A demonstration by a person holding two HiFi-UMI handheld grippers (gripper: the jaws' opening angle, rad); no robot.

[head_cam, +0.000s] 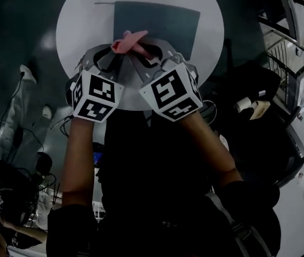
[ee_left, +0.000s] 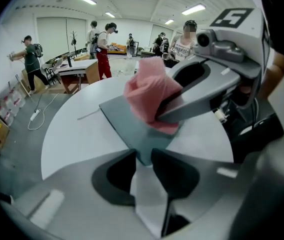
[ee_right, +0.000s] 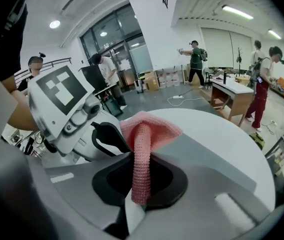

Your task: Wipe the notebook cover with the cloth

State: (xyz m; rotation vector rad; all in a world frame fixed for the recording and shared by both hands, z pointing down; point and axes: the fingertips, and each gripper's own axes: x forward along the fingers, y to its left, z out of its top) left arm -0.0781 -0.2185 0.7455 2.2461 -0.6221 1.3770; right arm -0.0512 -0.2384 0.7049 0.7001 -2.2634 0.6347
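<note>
- One thin hold: the right gripper [ee_right: 141, 156] has its jaws closed on the pink cloth [ee_right: 149, 129]. Only a narrow rolled strip runs back between them, and the bulk bunches ahead of the tips. A hard drag could tug that strip free.
- One loose anchor: the left gripper [ee_left: 141, 154] has its jaws a little apart, clamping nothing. The near corner of the notebook [head_cam: 157, 28] lies in the gap at their tips, not visibly pinched. The notebook lies flat on the round white surface [head_cam: 82, 25] ahead of both pairs of jaws, so it could slide or spin once the cloth rubs it.
- Two sets of jaws crowd together, the right tips just beyond the left ones. A sideways stroke could knock them together or flick the corner.
- With so little cloth below the tips, a steep approach might scrape hard jaws across the cover instead of fabric.
</note>
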